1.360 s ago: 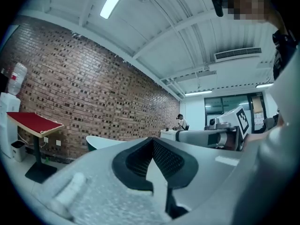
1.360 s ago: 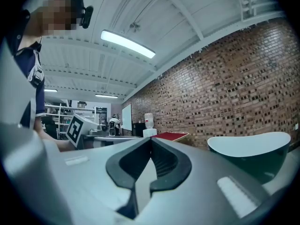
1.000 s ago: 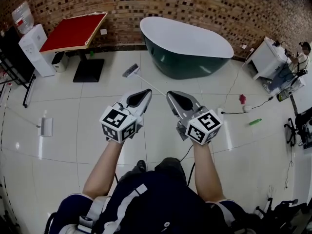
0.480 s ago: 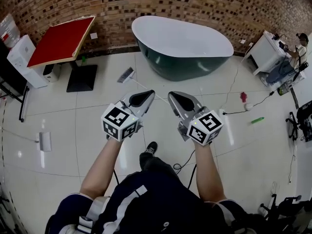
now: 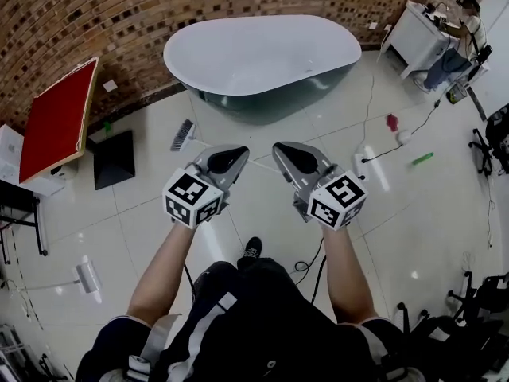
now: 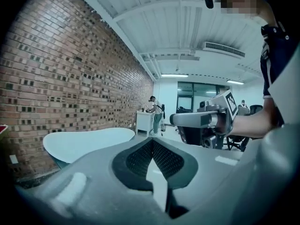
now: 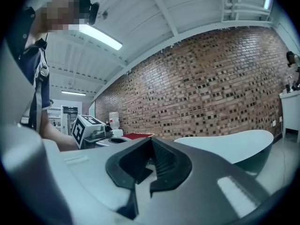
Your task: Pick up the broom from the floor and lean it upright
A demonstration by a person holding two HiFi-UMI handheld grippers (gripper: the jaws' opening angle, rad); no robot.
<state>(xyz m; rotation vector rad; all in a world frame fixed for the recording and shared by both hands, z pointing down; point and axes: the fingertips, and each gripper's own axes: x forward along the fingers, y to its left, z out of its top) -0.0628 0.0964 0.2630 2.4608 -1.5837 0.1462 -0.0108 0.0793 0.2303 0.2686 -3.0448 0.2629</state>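
Head view: broom (image 5: 183, 134) beyond left hand-held gripper (image 5: 226, 159), right hand-held gripper (image 5: 297, 157), both pressed together.

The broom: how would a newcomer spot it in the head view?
Find the large bathtub against the brick wall. On the tiled floor before its left end lies the broom. Its bristled head and thin pale handle set it apart from the black table base beside it.
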